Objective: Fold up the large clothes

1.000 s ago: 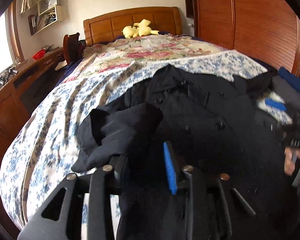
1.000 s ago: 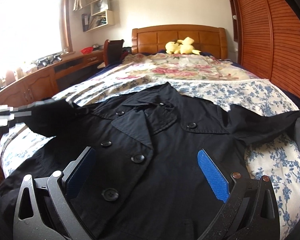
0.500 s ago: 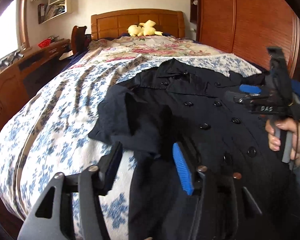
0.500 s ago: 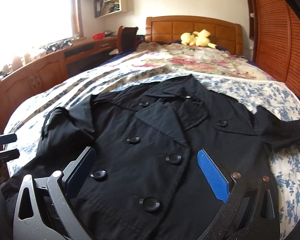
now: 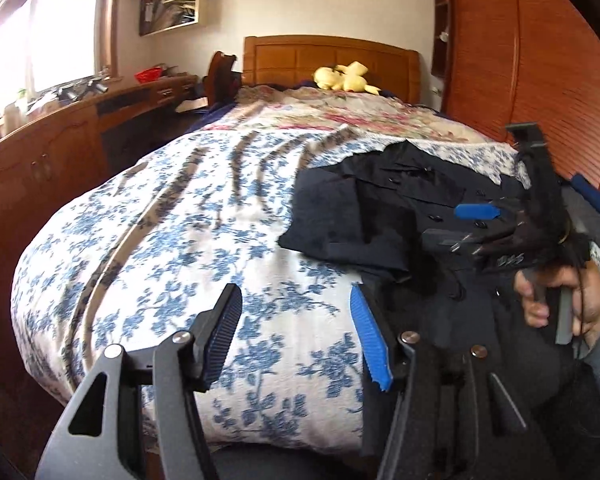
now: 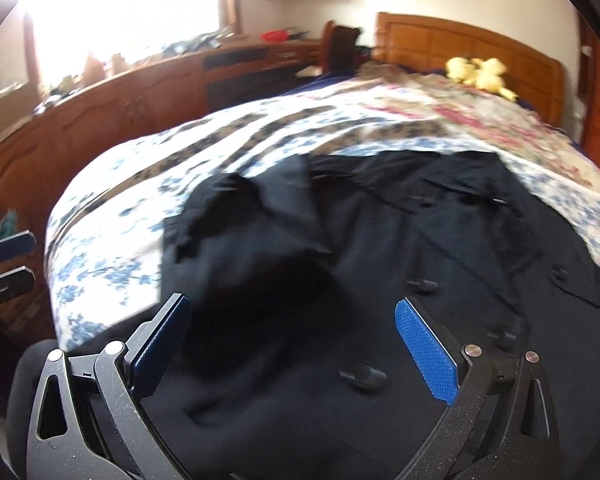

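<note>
Black coat [image 6: 400, 264] lies front-up on the bed [image 5: 172, 248], over toward the wardrobe side, collar end pointing to the headboard [image 5: 328, 60]. Its near-window sleeve [image 5: 340, 220] is folded inward across the chest, w/ a bunched edge sitting on the blue-flowered cover. Buttons show down the front in the right wrist view, though that pic is smeared w/ motion blur.

Left claw [image 5: 296, 340]: fingers spread apart, nothing between them, hovering over bare bedspread just beside the coat's lower edge; its blue pad [image 5: 370, 344] is right at the dark cloth. Can't tell if it touches.

Right claw [image 6: 296, 344]: also wide apart, empty, poised above the coat's lower front. From the left wrist view it's seen side-on over the garment, gripped by the person's right hand [image 5: 564, 300].

Further off: yellow plush toy [image 5: 344, 78] by the headboard, floral quilt [image 5: 340, 116] across the upper bed, wooden cabinets [image 5: 48, 160] under the window, louvered wardrobe [image 5: 540, 80] on the other side.
</note>
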The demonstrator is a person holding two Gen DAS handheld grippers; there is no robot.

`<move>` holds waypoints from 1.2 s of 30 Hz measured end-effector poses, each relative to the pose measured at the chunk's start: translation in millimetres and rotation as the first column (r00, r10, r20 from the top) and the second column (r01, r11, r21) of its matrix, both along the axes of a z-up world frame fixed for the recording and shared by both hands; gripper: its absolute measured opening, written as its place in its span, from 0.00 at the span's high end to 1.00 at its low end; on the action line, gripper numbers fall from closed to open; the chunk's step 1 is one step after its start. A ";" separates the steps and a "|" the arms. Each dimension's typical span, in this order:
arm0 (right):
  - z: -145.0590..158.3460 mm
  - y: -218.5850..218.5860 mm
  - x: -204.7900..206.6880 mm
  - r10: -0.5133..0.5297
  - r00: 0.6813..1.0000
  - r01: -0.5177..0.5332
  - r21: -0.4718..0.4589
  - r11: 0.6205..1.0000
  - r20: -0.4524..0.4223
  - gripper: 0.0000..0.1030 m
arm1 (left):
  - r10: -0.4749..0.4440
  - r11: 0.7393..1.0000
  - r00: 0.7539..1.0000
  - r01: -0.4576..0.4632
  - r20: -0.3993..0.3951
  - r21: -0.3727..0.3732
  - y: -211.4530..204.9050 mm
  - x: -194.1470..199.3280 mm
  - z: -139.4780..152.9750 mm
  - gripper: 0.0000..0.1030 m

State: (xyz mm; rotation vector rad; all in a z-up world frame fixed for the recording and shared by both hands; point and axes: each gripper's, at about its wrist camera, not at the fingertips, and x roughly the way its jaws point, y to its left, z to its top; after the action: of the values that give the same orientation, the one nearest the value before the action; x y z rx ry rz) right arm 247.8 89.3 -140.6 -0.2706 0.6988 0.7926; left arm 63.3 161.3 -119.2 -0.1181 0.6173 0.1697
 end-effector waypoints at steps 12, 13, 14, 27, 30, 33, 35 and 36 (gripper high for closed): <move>-22.8 103.1 -3.0 0.152 0.988 -0.156 -0.212 0.965 -0.031 0.22 | 0.044 0.999 0.998 -0.043 0.033 -0.010 28.6 -30.9 7.8 0.46; -26.3 104.1 -1.5 0.152 0.988 -0.155 -0.228 0.961 -0.033 0.36 | 0.044 0.999 0.999 -0.044 0.032 -0.006 29.7 -31.9 8.2 0.46; -28.2 102.6 0.0 0.148 0.988 -0.153 -0.233 0.960 -0.037 0.54 | 0.042 0.999 0.999 -0.041 0.031 -0.002 30.9 -33.0 8.4 0.46; 52.0 -3.4 8.0 -0.007 0.991 0.006 0.013 1.000 0.131 0.93 | 0.001 1.000 0.999 -0.001 0.044 0.002 16.4 -12.2 9.5 0.46; 71.5 -41.8 7.3 -0.068 0.978 0.058 0.056 0.997 0.198 0.93 | -0.025 1.000 0.999 0.025 0.043 0.007 5.8 3.3 11.1 0.46; 82.1 -85.7 2.3 -0.144 0.953 0.126 0.085 0.988 0.265 0.93 | -0.059 0.998 0.997 0.058 0.045 0.010 -7.3 21.9 14.0 0.46; 82.8 -111.0 1.9 -0.190 0.943 0.169 0.100 0.981 0.271 0.93 | -0.089 0.996 0.995 0.089 0.045 0.001 -18.3 39.4 15.5 0.46; 80.5 -122.0 3.7 -0.207 0.943 0.186 0.101 0.977 0.259 0.93 | -0.103 0.995 0.994 0.103 0.046 -0.001 -23.9 47.0 16.1 0.46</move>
State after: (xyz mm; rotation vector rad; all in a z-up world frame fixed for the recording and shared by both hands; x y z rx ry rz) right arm 251.4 -32.7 -60.1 -0.2303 0.4305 0.5757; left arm 110.3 137.4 -103.1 -0.0932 0.5769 0.0658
